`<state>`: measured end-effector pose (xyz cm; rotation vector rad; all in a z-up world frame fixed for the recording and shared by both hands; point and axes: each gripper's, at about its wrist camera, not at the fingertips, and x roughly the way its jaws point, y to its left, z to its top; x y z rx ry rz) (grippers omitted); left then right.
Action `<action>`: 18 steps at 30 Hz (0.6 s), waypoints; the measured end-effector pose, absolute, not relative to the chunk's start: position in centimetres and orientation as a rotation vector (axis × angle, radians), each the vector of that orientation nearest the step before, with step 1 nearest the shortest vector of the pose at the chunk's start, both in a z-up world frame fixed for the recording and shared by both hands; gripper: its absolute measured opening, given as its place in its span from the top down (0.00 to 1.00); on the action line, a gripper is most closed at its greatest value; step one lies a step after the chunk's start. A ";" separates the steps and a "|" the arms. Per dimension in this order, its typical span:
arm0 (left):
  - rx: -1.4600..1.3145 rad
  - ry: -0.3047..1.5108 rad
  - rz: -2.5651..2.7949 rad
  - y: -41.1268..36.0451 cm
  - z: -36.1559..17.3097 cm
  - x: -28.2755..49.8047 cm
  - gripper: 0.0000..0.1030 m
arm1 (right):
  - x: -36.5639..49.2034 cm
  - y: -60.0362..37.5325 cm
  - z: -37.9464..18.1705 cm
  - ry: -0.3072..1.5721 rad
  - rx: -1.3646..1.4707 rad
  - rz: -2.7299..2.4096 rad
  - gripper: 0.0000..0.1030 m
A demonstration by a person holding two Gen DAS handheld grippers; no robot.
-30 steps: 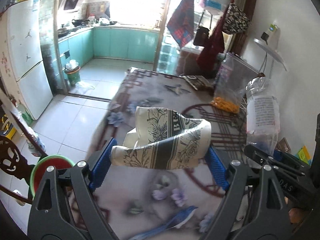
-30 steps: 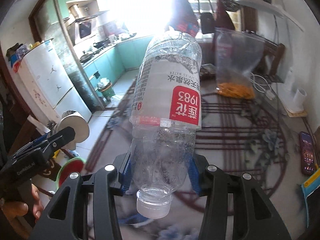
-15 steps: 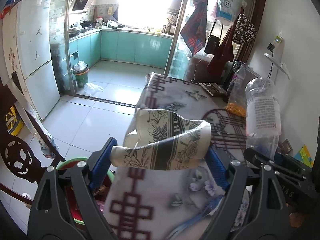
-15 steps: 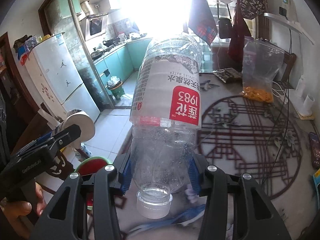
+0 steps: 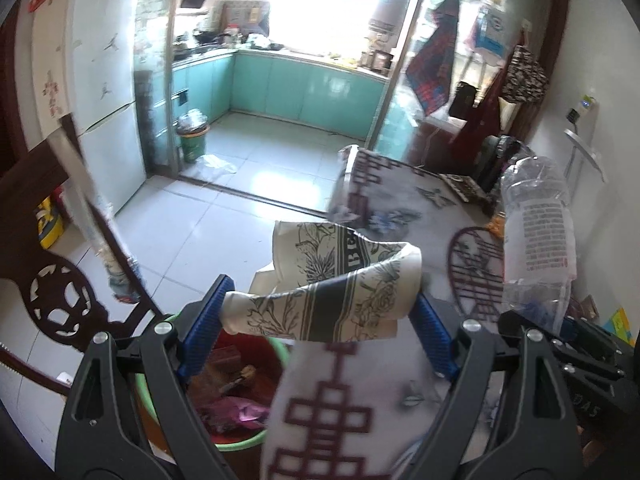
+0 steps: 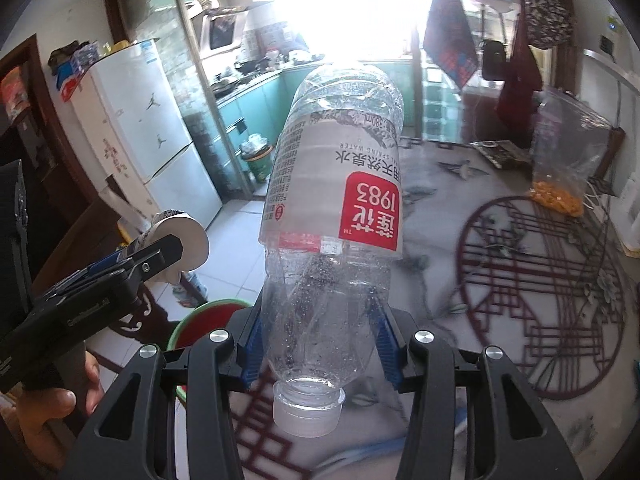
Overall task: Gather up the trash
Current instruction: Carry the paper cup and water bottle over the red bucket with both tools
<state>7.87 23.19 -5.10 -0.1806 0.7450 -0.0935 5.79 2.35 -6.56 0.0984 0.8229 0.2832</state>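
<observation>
So both hands are loaded right now. The left gripper (image 5: 320,312) has its jaws clamped across a crushed paper cup (image 5: 344,288), the patterned one with the black band, squashed flat and held sideways between the blue pads. The right gripper (image 6: 316,344) has its jaws closed on an empty water bottle (image 6: 332,216), gripped down near the neck so the cap end points back at the camera and the base sticks out forward. The bin (image 5: 256,432), a green-rimmed bucket with a red inside, sits on the floor right at the edge of the table (image 5: 360,412), and in the left wrist view the cup hangs just above and a bit to the right of it, still partly over the tablecloth edge. There's already some stuff in there, a pinkish wrapper and some brown scraps. I'd say the picking-up part is done for these two pieces and the drop is what's left: cup looks nearly lined up, bottle is further off over the table. A clear bag with orange bits (image 6: 560,168) stands at the far side of the table; can't tell if that counts as trash.
</observation>
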 end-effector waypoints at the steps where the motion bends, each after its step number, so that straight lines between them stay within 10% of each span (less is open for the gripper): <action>1: -0.185 0.750 -0.076 24.0 -5.3 7.9 0.19 | 5.9 2.9 -6.7 0.827 0.097 0.294 0.56; 18: -0.233 0.900 0.175 35.0 -11.5 8.8 0.19 | 8.6 14.6 -15.1 1.160 0.139 0.556 0.56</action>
